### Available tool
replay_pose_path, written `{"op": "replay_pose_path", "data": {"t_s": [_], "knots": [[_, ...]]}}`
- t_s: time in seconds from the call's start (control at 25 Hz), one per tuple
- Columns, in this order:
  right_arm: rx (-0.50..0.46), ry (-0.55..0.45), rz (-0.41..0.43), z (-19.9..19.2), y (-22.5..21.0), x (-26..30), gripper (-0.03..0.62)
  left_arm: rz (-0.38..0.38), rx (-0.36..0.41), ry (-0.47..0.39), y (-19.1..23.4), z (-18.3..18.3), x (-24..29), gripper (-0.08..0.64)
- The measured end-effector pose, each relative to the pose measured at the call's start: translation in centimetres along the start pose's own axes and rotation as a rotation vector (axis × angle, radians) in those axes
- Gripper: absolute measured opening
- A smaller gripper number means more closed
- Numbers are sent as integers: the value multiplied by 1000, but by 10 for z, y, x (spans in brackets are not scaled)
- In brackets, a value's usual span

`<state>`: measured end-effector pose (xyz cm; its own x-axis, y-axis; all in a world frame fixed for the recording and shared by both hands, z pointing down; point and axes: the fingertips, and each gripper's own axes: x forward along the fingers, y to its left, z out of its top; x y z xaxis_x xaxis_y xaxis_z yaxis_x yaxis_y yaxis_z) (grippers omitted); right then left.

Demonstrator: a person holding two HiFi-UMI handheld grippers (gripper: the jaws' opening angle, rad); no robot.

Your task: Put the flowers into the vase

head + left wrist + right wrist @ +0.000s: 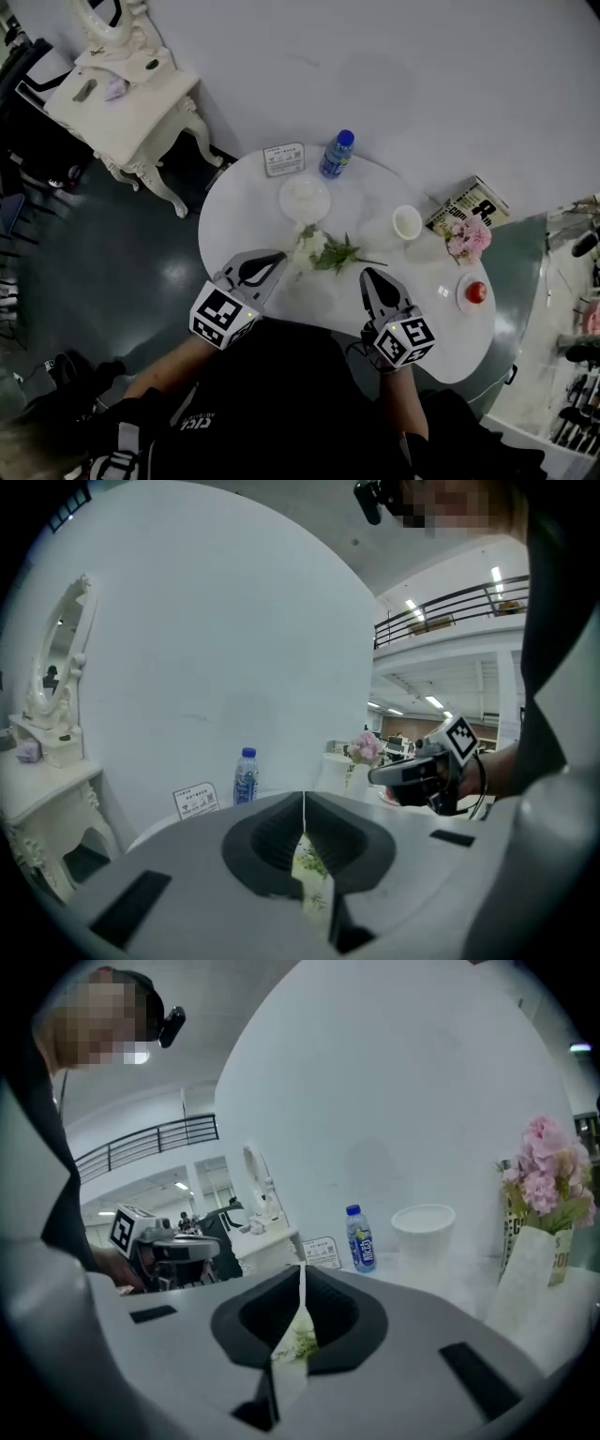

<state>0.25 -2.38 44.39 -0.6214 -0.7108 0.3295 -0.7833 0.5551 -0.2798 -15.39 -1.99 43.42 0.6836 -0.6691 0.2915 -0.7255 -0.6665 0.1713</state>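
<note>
Approach step: left gripper point(273, 258), right gripper point(368, 275) clenched, empty, lower centre. White-green flower bunch point(323, 251) lying mid-frame, ungrasped. Next: open jaws, pinch stems.

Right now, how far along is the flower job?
Barely begun. Pink flowers stand in the vase, but the white flowers lie loose on the table. The left claw and right claw are shut and empty, just short of them. Picking up and placing remain.
</note>
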Motion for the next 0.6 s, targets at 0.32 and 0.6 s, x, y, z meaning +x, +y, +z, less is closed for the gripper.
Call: {"op": "replay_pose_path", "data": {"t_s": [0.32,0.6], "knots": [[-123,132,-49,-12,13,43,38,-61,-20,5,48,0,4,12],[-257,325,5,-40,-4,67,40,-34,-62,-9,62,-5,22,11]]}}
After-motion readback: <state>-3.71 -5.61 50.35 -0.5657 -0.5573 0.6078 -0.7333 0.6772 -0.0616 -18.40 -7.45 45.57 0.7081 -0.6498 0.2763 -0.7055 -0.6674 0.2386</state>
